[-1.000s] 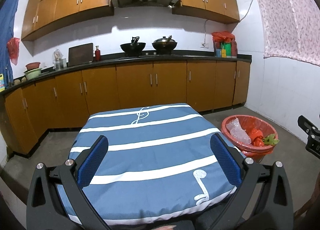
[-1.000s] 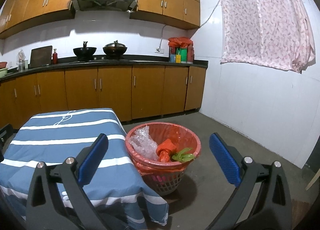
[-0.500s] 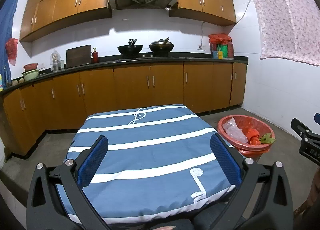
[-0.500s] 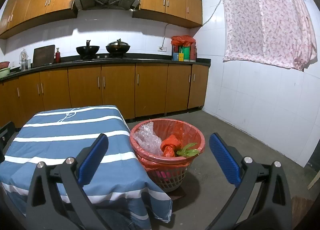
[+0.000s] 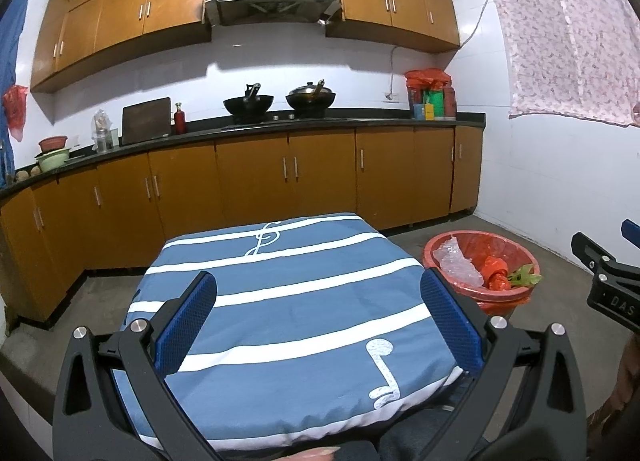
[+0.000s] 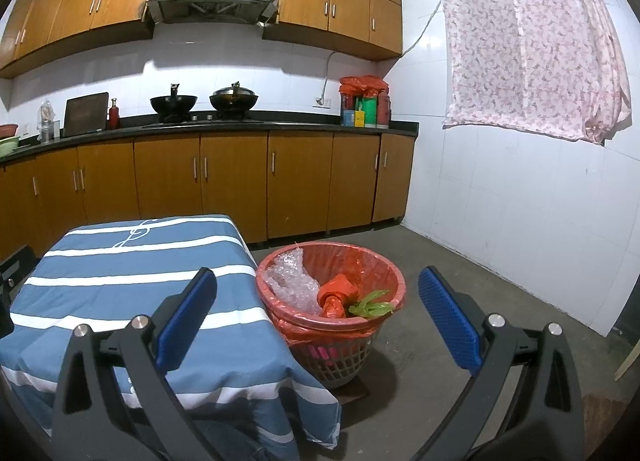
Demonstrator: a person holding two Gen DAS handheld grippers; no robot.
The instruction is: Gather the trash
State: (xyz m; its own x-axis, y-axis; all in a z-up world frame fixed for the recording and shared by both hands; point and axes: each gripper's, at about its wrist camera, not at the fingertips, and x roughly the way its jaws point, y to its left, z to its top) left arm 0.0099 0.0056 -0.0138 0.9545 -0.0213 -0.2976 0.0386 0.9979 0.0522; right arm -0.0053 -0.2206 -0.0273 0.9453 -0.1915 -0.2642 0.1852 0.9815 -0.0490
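Note:
A waste basket with a red liner (image 6: 374,275) stands on the floor right of the table; it also shows in the left wrist view (image 5: 516,249). In it lie clear bubble wrap (image 6: 290,285), a crumpled red bag (image 6: 336,297) and green scraps (image 6: 370,303). My left gripper (image 5: 318,317) is open and empty above the blue striped tablecloth (image 5: 288,293). My right gripper (image 6: 316,315) is open and empty, held in front of and above the basket. Its frame shows at the right edge of the left wrist view (image 5: 608,281).
The table with the striped cloth (image 6: 120,273) stands in mid-room. Wooden cabinets (image 5: 256,177) with a black counter run along the back wall, with two woks (image 5: 248,103) on the stove. A white tiled wall with a pink curtain (image 6: 532,61) is on the right.
Both grippers have risen and drawn back a little, so table and basket sit lower and smaller in view. Both stay open and empty.

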